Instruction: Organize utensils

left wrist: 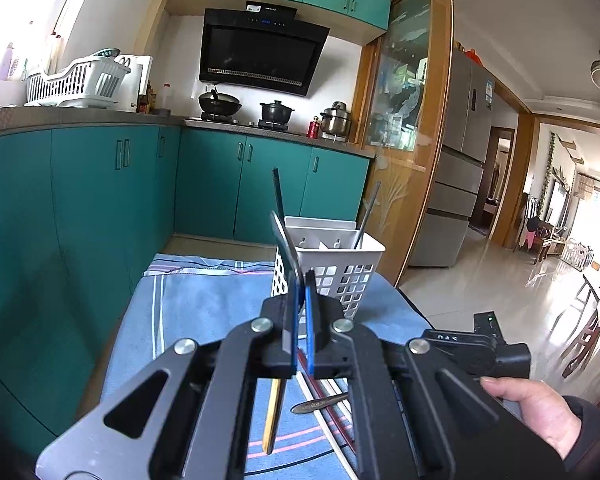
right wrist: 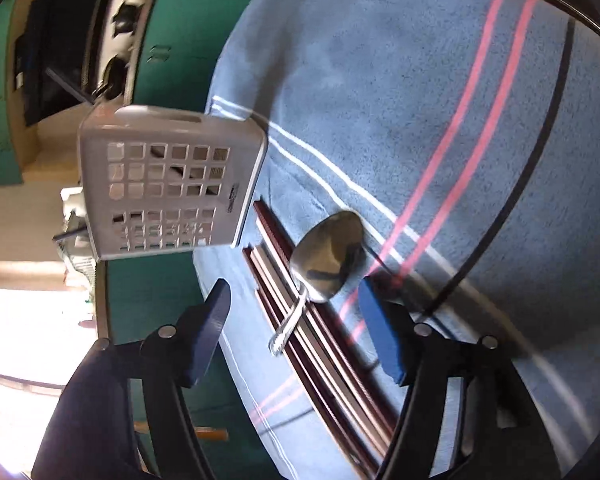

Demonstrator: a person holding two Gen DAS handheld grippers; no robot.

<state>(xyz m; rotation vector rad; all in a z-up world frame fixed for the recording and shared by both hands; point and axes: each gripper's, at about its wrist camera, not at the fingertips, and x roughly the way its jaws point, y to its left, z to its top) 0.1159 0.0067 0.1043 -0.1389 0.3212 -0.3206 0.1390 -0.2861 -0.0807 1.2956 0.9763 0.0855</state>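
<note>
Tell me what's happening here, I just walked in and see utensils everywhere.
A person is sorting utensils into a white basket on a blue towel. The left tool is shut on a thin dark flat utensil near the basket. The right tool is open above a metal spoon lying across chopsticks on the towel. One utensil already stands in the basket.

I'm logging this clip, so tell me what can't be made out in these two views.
- Left wrist view: what the left tongs pinch; seen edge-on, it is a thin dark blade.
- Left wrist view: the white caddy contents, hidden by its walls.
- Right wrist view: chopsticks count, blurred, spoon overlapping.
</note>
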